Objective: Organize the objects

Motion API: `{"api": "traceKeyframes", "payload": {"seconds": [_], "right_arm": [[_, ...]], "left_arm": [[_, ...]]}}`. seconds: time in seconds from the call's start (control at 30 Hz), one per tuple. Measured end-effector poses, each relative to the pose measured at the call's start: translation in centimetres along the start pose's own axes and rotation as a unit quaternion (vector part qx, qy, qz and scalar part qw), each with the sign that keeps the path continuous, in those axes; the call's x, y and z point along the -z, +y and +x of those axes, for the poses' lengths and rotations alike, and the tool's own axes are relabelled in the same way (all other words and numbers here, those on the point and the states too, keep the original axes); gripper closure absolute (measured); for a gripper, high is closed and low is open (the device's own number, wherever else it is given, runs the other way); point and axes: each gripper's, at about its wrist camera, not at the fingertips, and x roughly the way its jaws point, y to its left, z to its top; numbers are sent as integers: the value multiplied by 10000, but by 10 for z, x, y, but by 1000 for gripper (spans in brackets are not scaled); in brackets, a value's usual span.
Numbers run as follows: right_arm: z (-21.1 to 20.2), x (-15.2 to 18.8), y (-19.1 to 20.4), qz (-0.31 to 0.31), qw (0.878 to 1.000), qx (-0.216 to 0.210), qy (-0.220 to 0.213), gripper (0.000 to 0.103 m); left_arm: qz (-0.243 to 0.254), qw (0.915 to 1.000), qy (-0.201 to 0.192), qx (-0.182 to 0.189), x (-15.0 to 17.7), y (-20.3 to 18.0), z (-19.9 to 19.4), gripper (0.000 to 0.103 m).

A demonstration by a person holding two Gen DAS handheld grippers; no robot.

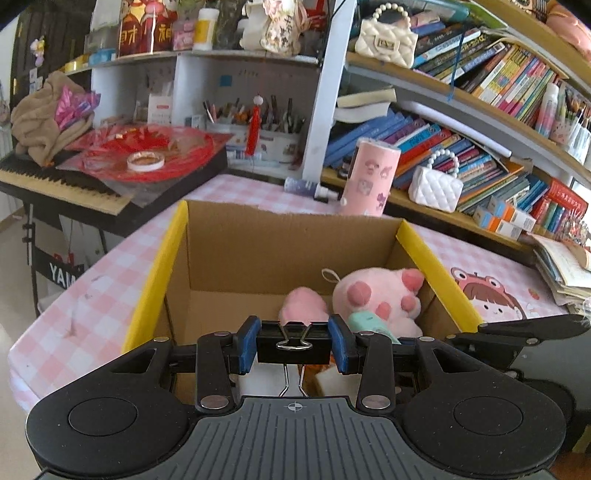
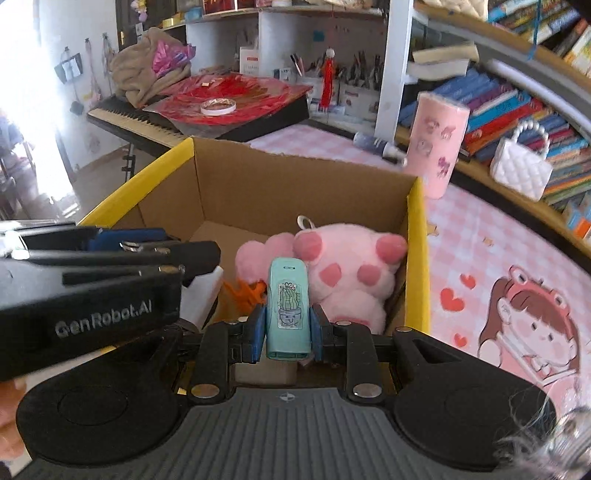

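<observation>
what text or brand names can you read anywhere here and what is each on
"GenRobot.AI": side of the left gripper, seen from the right wrist.
"YAM", cut off: keyboard stand at left.
Book spines, red bottles and the mint stapler's sticker: too small or blurred to read.

Two close wrist views angled down over the same cardboard box, right one slightly rightward.
</observation>
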Motion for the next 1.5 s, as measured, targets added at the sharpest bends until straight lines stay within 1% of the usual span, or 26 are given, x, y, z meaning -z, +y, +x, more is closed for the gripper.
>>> {"api": "traceKeyframes", "payload": {"seconds": [0.13,0.17,0.2,0.23,0.3,0.33,0.4,0.43,0.5,0.53,0.63,0.7,0.77,0.87,0.9,0.97,1.0,1.1,1.27,1.4,1.5], "right_arm": [[-6,2,1,-41,9999,30,-135,75],[-10,3,2,-60,9998,22,-207,70],[-14,4,2,-75,9995,32,-294,63],[-21,6,3,-94,9991,56,-415,62],[-33,9,4,-118,9981,113,-592,62],[-40,11,5,-95,9975,190,-672,62],[-54,15,5,7,9959,321,-843,62],[-62,18,5,63,9949,382,-935,61],[-79,24,4,168,9924,528,-1103,59],[-88,28,4,210,9912,586,-1168,59],[-113,41,2,367,9874,826,-1302,59],[-130,53,1,538,9842,991,-1369,58],[-146,67,0,734,9804,1140,-1430,57],[-166,88,3,1022,9738,1391,-1478,53],[-171,95,3,1132,9716,1461,-1475,51],[-178,110,4,1461,9675,1507,-1408,51],[-181,117,4,1637,9650,1528,-1367,51],[-188,136,10,1925,9578,1710,-1278,51],[-200,165,23,1946,9505,2096,-1215,47],[-206,186,28,2154,9446,2220,-1094,47],[-208,195,31,2201,9409,2361,-1022,47]], "left_arm": [[-64,10000,-30,9,2,-1,-3,62],[-55,10000,-62,25,1,-2,-5,53],[-34,9999,-145,31,0,-3,-10,48],[-5,9997,-248,42,-1,-5,-16,46],[92,9990,-432,72,-4,-10,-28,37],[145,9984,-536,77,-6,-13,-36,35],[192,9971,-727,95,-9,-18,-51,28],[191,9963,-822,137,-11,-19,-59,27],[186,9946,-985,262,-12,-22,-76,21],[188,9938,-1056,295,-11,-24,-84,20],[231,9917,-1224,327,-5,-27,-108,15],[237,9912,-1264,310,3,-28,-121,12],[254,9914,-1248,306,12,-28,-130,10],[339,9926,-1147,224,29,-30,-140,8],[359,9929,-1123,145,35,-31,-143,8],[287,9934,-1112,-17,47,-30,-148,8],[242,9941,-1060,-30,53,-28,-149,8],[257,9961,-841,2,68,-27,-152,8],[471,9971,-575,132,92,-32,-159,8],[789,9957,-396,277,105,-43,-163,8],[975,9942,-283,342,111,-51,-163,6]]}}
